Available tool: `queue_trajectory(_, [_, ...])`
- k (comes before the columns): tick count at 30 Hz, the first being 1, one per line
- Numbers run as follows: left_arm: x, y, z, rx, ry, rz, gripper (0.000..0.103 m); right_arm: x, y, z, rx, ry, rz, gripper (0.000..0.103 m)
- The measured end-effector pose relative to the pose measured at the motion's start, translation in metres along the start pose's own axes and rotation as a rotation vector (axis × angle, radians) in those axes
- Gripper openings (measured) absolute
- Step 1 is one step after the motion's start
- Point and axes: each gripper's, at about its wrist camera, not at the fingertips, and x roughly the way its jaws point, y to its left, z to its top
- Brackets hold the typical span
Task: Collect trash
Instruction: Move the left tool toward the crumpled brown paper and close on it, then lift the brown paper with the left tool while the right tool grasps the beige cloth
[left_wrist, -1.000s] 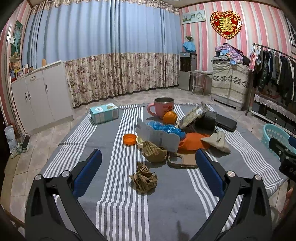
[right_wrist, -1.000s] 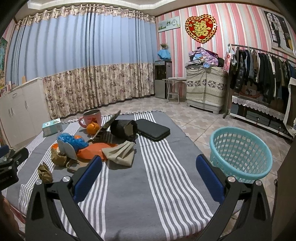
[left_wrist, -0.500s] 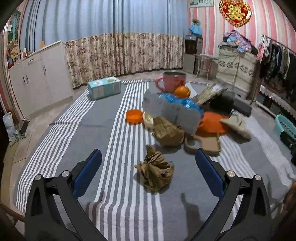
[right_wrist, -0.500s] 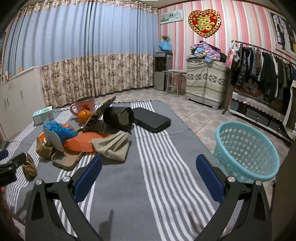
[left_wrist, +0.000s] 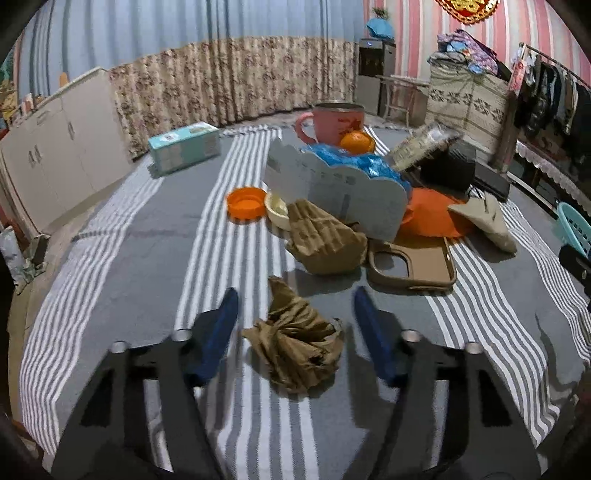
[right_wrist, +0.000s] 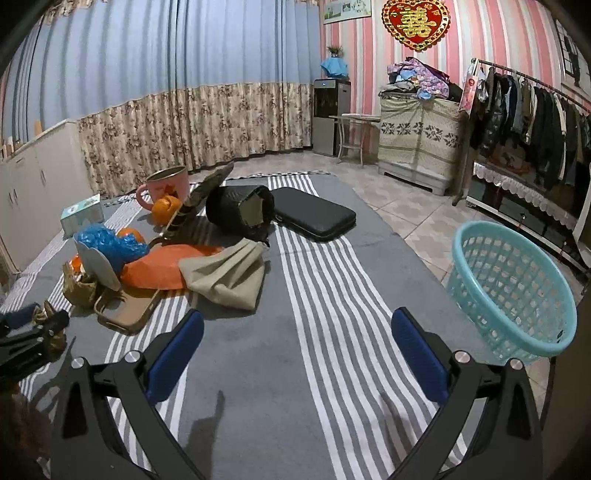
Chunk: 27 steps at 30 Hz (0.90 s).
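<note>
My left gripper (left_wrist: 293, 317) is spread, its two blue fingers (left_wrist: 218, 336) flanking the crumpled brown paper wad (left_wrist: 295, 345) without touching it that I can see. The wad lies dead ahead at twelve o'clock, already between the tips, its twisted tail pointing away from me toward twelve, so its long axis runs along my fingers and a straight squeeze should catch the bulky part. At about nine o'clock the striped cloth (left_wrist: 147, 295) is bare right out to the table edge, which leaves room to swing that way. Just past the wad, at twelve to one o'clock, sit a second brown crumple (left_wrist: 325, 240) and a brown phone case (left_wrist: 413, 266), near but apart from it, so I judge I must not push forward while closing.

My right gripper (right_wrist: 295, 339) also stands wide and holds nothing, over bare cloth. From it the wad is far off at nine o'clock, so the left is plainly nearer. The turquoise basket (right_wrist: 517, 291) waits at two o'clock beyond the table's right edge, with nothing lying across the cloth between.
</note>
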Motion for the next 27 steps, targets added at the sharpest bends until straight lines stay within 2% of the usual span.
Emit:
queue_trajectory(5, [0.003,0.002,0.002,-0.004,0.016,-0.019,0.041,0.011,0.008,0.008,-0.005,0.025,0.025,0.099])
queue_trajectory(6, [0.003,0.002,0.003,-0.003,0.016,-0.021,0.034,0.013,0.010,0.009,-0.005,0.034,0.038,0.099])
queue_trajectory(8, [0.001,0.005,0.007,-0.005,0.018,-0.016,0.034,0.019,0.015,0.011,-0.007,0.055,0.071,0.099])
queue_trajectory(12, [-0.002,0.011,0.015,-0.010,-0.005,-0.011,0.032,0.030,0.028,0.018,-0.055,0.071,0.067,0.099])
queue_trajectory(14, [-0.002,0.015,0.022,-0.013,-0.017,-0.005,0.028,0.037,0.035,0.024,-0.074,0.078,0.069,0.099])
queue_trajectory(15, [-0.002,0.016,0.024,-0.014,-0.020,-0.003,0.018,0.041,0.038,0.027,-0.089,0.080,0.064,0.099])
queue_trajectory(16, [0.000,0.018,0.027,-0.016,-0.017,-0.004,0.016,0.045,0.042,0.029,-0.105,0.089,0.054,0.099])
queue_trajectory(22, [0.006,0.024,0.032,-0.011,-0.017,0.013,0.017,0.080,0.055,0.031,-0.157,0.207,0.053,0.097])
queue_trajectory(23, [0.005,0.026,0.031,-0.016,-0.020,0.015,0.018,0.084,0.056,0.030,-0.159,0.219,0.056,0.089])
queue_trajectory(24, [0.004,0.028,0.030,-0.020,-0.020,0.016,0.029,0.088,0.056,0.029,-0.159,0.240,0.067,0.084])
queue_trajectory(25, [0.002,0.031,0.028,-0.029,-0.017,0.016,0.051,0.090,0.056,0.028,-0.158,0.253,0.081,0.073])
queue_trajectory(26, [0.000,0.033,0.026,-0.041,-0.019,0.020,0.061,0.091,0.056,0.027,-0.155,0.259,0.092,0.063])
queue_trajectory(27, [-0.002,0.036,0.024,-0.050,-0.025,0.025,0.072,0.090,0.055,0.025,-0.149,0.261,0.105,0.061])
